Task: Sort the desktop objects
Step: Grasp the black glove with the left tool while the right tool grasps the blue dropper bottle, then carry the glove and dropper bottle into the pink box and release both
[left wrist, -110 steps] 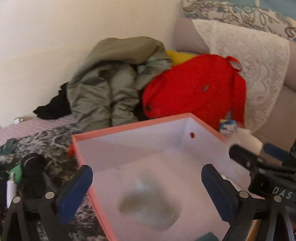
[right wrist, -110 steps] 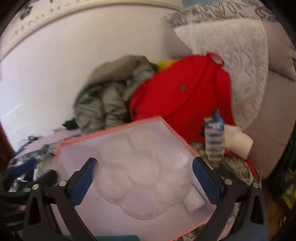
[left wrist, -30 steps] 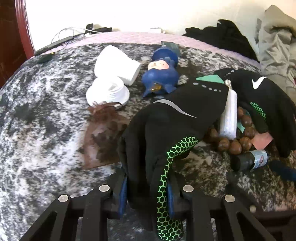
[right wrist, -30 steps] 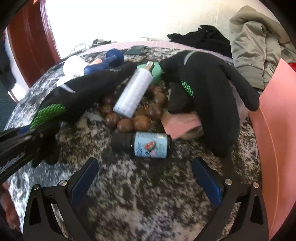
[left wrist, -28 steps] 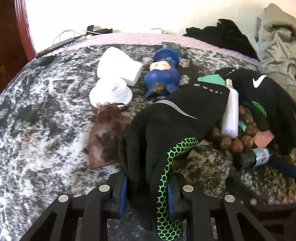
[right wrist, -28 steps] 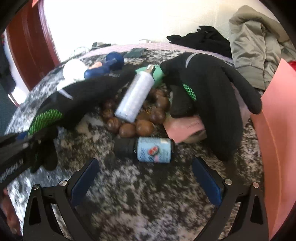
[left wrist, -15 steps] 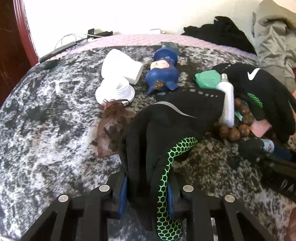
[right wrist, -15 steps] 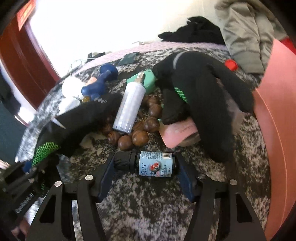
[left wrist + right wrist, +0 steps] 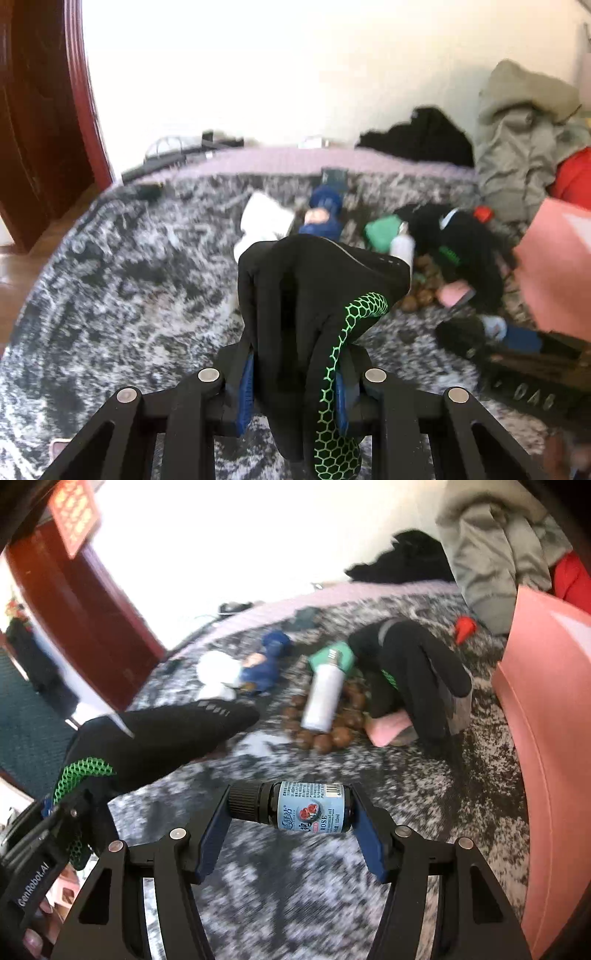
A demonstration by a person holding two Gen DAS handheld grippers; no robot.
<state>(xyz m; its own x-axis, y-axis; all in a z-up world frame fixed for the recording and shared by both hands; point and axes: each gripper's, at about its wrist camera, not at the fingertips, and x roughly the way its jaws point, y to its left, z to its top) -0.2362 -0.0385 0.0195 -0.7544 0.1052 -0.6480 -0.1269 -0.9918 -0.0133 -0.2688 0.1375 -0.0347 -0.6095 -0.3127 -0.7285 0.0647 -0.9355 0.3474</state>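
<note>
My left gripper is shut on a black glove with green honeycomb trim and holds it above the mottled grey cloth; the glove also shows in the right wrist view. My right gripper is shut on a small dark rose oil bottle with a blue label, held sideways above the cloth. The second black glove lies on a pink pad. A white tube, brown beads, a blue figure and white caps lie beyond.
The pink box stands at the right, also in the left wrist view. A green item and a small red piece lie on the cloth. Jackets are piled at the back right. A dark red door frame is at the left.
Both grippers have risen from the cloth. The right gripper closed on the rose oil bottle and lifted it. The left gripper lifted the glove off the pile.
</note>
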